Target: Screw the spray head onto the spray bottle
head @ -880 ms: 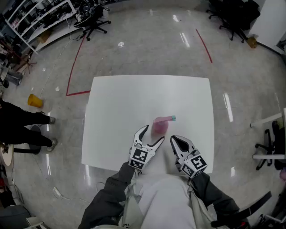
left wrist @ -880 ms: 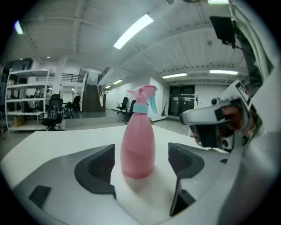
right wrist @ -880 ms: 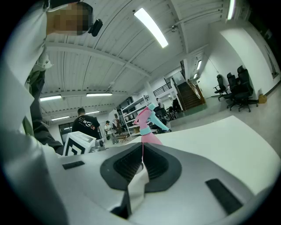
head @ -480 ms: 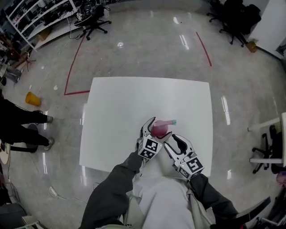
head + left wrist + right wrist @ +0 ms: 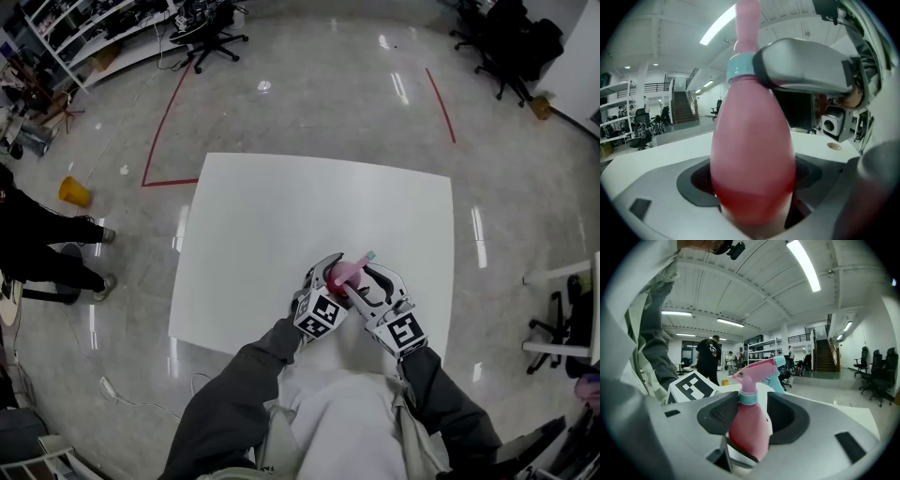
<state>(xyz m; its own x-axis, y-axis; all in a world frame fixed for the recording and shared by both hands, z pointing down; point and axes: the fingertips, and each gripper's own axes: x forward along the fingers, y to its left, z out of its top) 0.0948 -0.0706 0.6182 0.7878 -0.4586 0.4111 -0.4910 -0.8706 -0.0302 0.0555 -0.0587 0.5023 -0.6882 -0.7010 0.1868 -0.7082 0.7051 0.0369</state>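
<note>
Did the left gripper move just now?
Yes. The left gripper moved away from the table's near edge, farther in, to the pink spray bottle.

No readable text, brand or number anywhere. Only coded signs: black-and-white square marker patterns, no letters, on the white left cube (image 5: 321, 315) and the white right cube (image 5: 403, 332), both over the near edge of the white square table (image 5: 281, 216). Same kind of pattern faces the right gripper view (image 5: 691, 385). White print on the back of a standing person's black shirt (image 5: 708, 348), too small to read.
</note>
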